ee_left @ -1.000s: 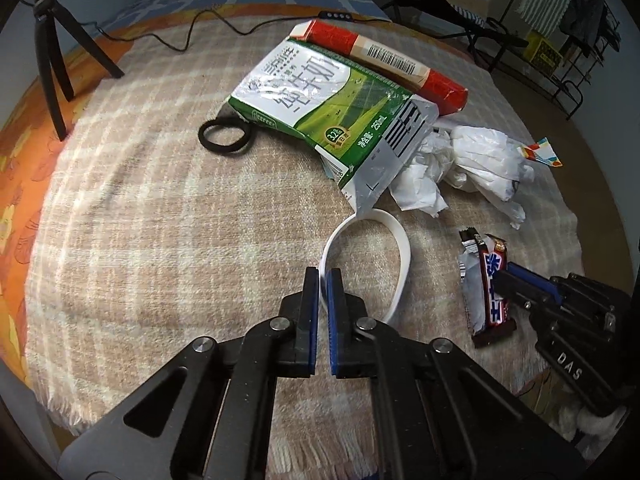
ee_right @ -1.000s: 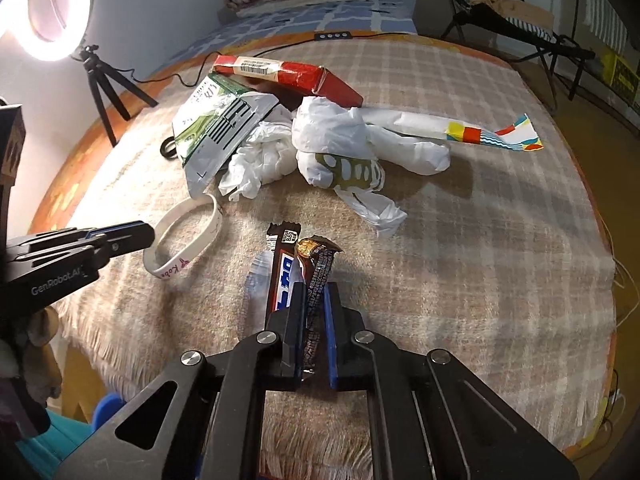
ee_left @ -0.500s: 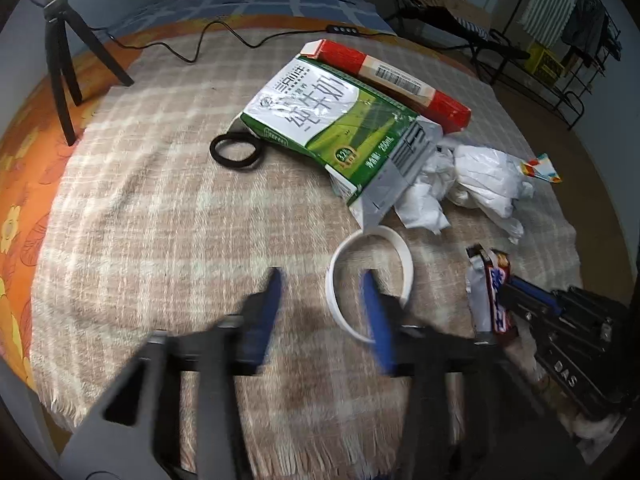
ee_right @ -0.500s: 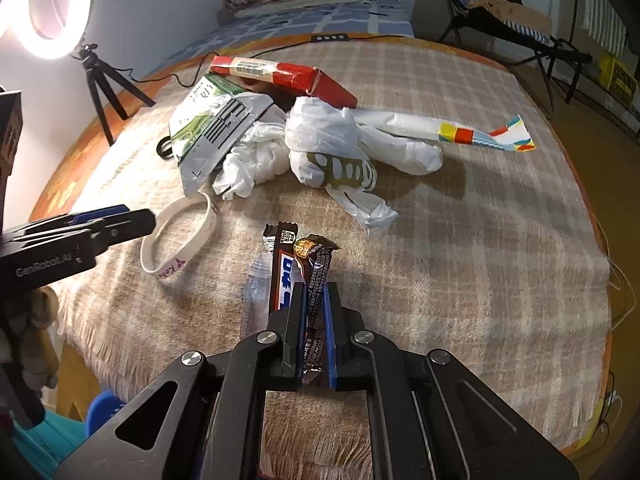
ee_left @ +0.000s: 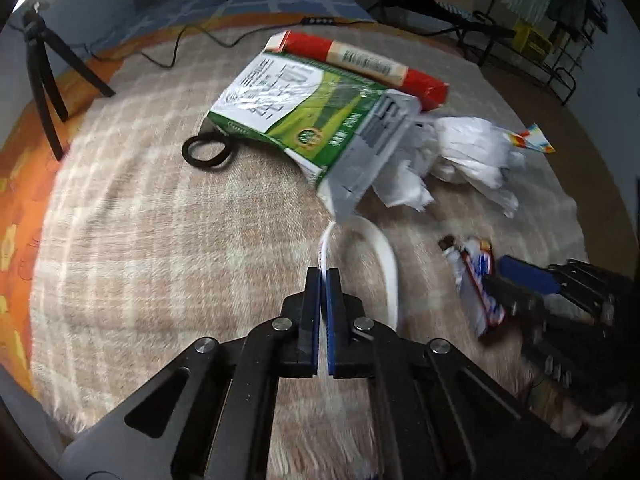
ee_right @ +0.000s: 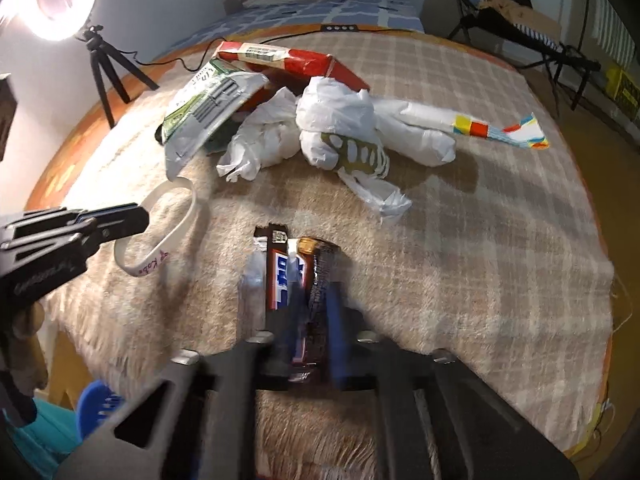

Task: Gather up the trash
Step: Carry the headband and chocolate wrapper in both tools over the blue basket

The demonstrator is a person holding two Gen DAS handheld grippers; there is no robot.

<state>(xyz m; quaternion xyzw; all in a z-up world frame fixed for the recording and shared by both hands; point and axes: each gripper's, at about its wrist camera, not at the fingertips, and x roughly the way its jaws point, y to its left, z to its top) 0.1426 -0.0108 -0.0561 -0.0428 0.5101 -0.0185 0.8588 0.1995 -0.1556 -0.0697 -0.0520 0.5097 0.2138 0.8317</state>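
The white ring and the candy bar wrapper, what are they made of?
The white ring looks like soft rubber or silicone: matte, a thin band that bends out of round, with pink writing printed on it. The candy bar wrapper looks like thin plastic film or foil: shiny, crinkled, with a crimped end. I can't be sure of either from looks alone.

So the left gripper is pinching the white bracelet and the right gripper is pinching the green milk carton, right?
Not quite. The left gripper is pinching the white bracelet, but the right gripper is pinching a candy bar wrapper, not the green milk carton. The right wrist view shows it; the carton lies untouched farther back on the blanket.
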